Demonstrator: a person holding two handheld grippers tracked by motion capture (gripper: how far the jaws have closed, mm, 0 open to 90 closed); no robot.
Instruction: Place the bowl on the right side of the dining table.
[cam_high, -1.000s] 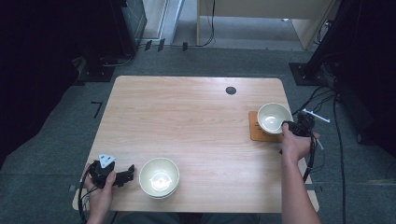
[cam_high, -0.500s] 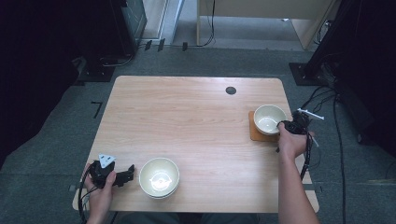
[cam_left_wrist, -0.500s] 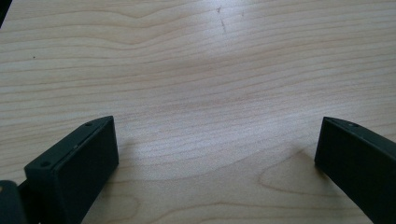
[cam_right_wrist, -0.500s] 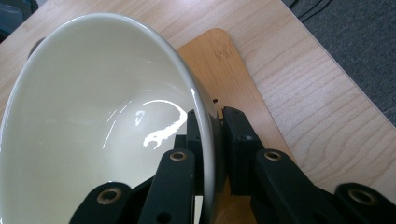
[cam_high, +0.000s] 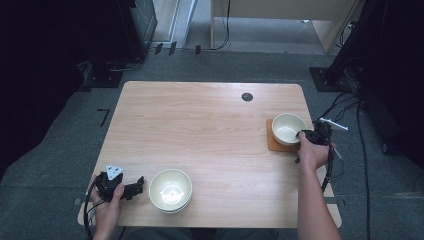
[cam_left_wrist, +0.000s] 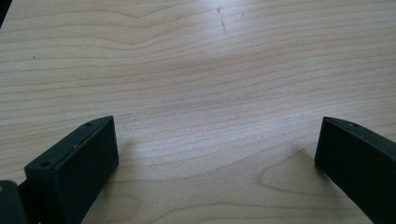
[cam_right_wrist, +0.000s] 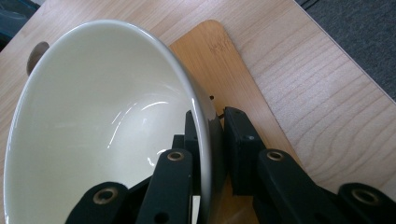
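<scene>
Gripping the rim of the cream bowl (cam_right_wrist: 107, 126), the right gripper (cam_right_wrist: 212, 135) has one jaw inside and one outside the wall, closed on it. This bowl sits on the wooden coaster (cam_high: 274, 142) at the table's right edge, perhaps a little tilted. The left gripper (cam_high: 131, 187) rests with jaws spread wide beside the stacked bowls (cam_high: 171, 190). Next comes probably a steady lift and carry to that stack.

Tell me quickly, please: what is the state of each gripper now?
Left gripper: open, holding nothing, low over the table.
Right gripper: shut on the rim of the bowl.
</scene>
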